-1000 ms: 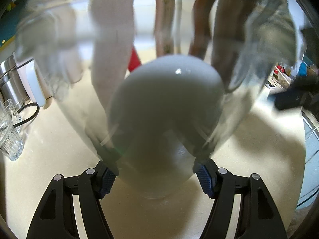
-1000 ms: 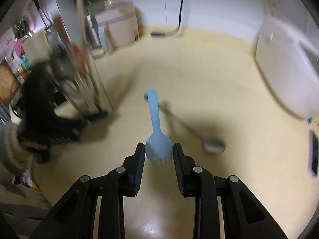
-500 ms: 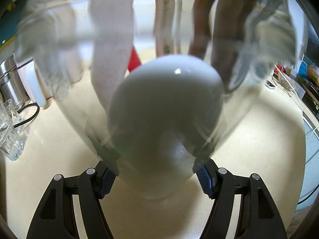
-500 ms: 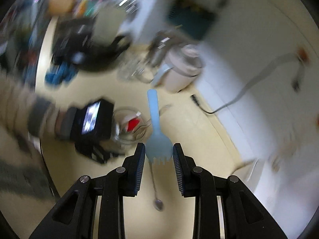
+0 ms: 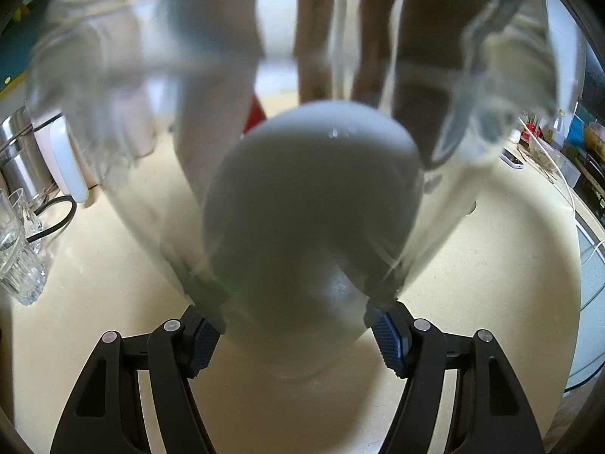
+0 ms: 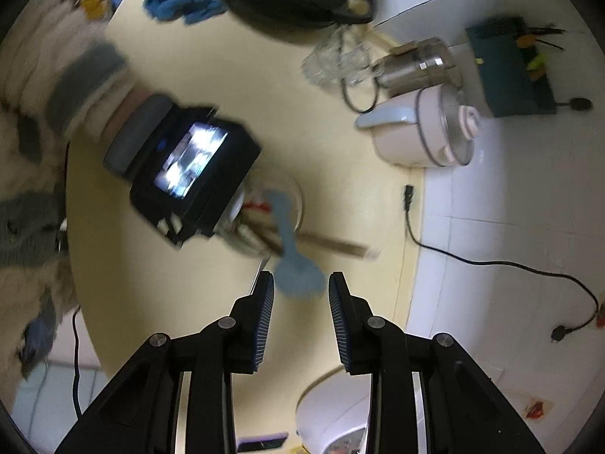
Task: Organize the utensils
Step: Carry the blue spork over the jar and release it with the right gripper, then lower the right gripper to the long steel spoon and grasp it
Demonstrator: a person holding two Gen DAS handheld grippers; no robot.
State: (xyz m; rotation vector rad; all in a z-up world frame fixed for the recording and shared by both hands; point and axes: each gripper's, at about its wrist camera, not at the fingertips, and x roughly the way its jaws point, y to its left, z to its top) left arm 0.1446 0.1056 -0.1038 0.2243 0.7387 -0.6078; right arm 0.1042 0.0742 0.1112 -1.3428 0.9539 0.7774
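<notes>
Spork (image 6: 298, 276) sits loose between parted right fingers (image 6: 264, 314); centre it over the glass jar (image 5: 302, 196) the left fingers (image 5: 389, 336) clamp.

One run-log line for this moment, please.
left gripper: shut on clear glass jar | right gripper: open, blue plastic spork dropping handle-first into jar | counter

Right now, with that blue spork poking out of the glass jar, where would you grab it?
By its broad tined head, from above. The handle is down inside the glass jar among other utensils, so only the head sticks out; its flat faces suit two pads.
</notes>
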